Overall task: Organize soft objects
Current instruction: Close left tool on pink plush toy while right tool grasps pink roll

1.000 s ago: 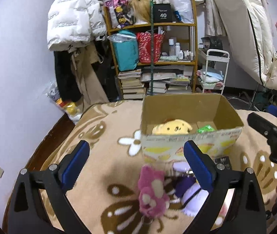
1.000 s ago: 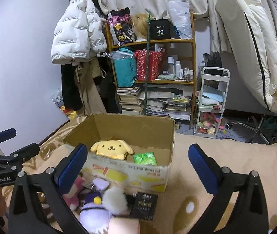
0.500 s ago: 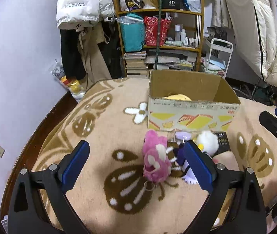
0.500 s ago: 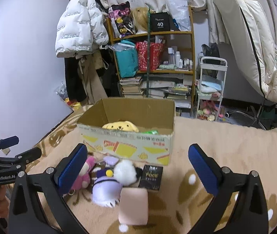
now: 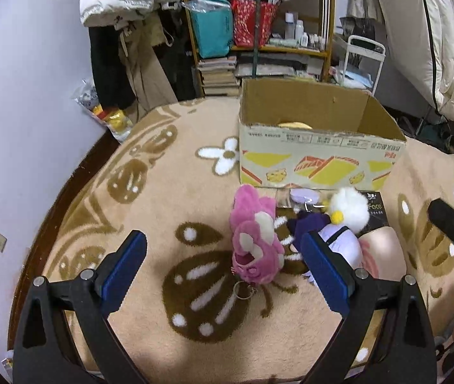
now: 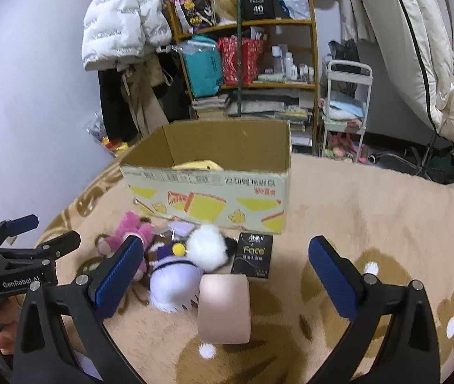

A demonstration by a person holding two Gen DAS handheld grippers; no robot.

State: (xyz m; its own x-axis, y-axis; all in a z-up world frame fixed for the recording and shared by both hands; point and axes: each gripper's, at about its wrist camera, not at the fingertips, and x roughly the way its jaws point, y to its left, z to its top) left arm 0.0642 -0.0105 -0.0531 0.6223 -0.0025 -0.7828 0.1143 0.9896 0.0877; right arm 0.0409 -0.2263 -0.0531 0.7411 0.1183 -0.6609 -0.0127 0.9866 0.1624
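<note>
While both sets of fingers sit wide apart and empty, the left gripper [image 5: 223, 272] hovers with the pink plush [image 5: 254, 249] right between its pads. Purple plush [image 6: 176, 275] and pink pouch [image 6: 223, 307] lie between the right gripper [image 6: 227, 275] fingers, cardboard box [image 6: 207, 192] just beyond.

Fuzzy pink plush [image 5: 254, 243], seemingly matt cardboard box [image 5: 319, 168]

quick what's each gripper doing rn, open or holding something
Left gripper: open, holding nothing, above the pink plush.
Right gripper: open, holding nothing, above the pink pad.
</note>
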